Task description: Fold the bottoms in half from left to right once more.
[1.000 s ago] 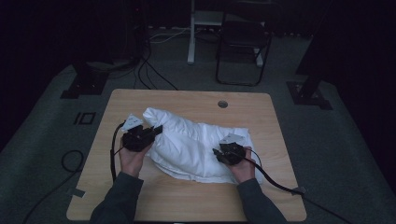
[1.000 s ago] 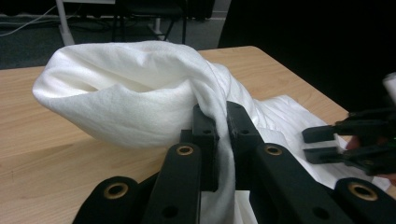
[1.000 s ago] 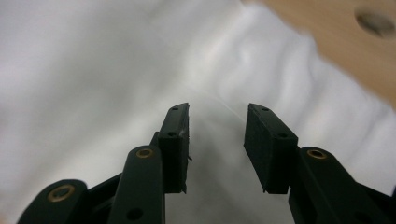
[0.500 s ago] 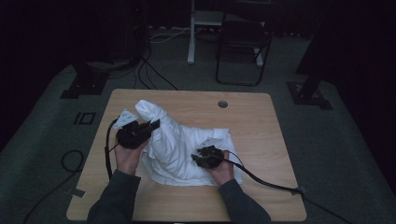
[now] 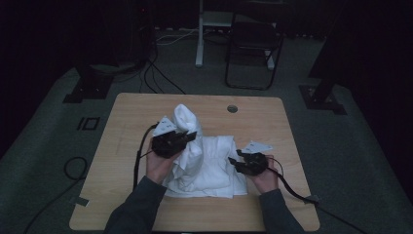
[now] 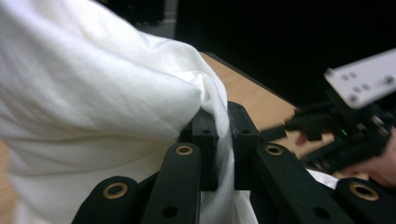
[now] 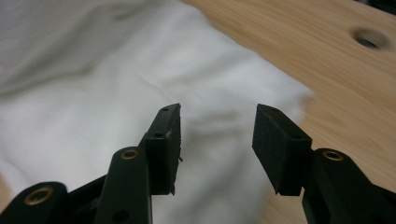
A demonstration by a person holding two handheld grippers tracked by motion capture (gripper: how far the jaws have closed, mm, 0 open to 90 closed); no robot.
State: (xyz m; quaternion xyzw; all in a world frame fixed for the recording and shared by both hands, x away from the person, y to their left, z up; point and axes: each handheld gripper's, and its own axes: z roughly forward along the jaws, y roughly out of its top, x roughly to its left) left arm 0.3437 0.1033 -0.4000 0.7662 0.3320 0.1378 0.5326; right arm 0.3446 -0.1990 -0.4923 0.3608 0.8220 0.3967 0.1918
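Observation:
A white cloth (image 5: 209,165) lies bunched on the wooden table (image 5: 272,126). One part of it is pulled up into a peak (image 5: 186,117). My left gripper (image 5: 191,135) is shut on that raised part, and the left gripper view shows the white cloth (image 6: 93,93) pinched between the jaws of the left gripper (image 6: 223,116). My right gripper (image 5: 234,162) hovers at the cloth's right edge. Its jaws have just been opening. In the right gripper view the right gripper (image 7: 217,116) stands open with nothing between the pads, above the white cloth (image 7: 93,84).
A round cable hole (image 5: 232,108) sits near the table's far edge. Beyond the table stand a dark chair (image 5: 253,48) and a white post (image 5: 199,39), with cables (image 5: 156,73) on the floor. Bare wood lies to the right and left of the cloth.
The cloth was spread wide and is now gathered toward the middle. My left gripper has raised its part of the cloth. My right gripper went left over the cloth, then drew back right.

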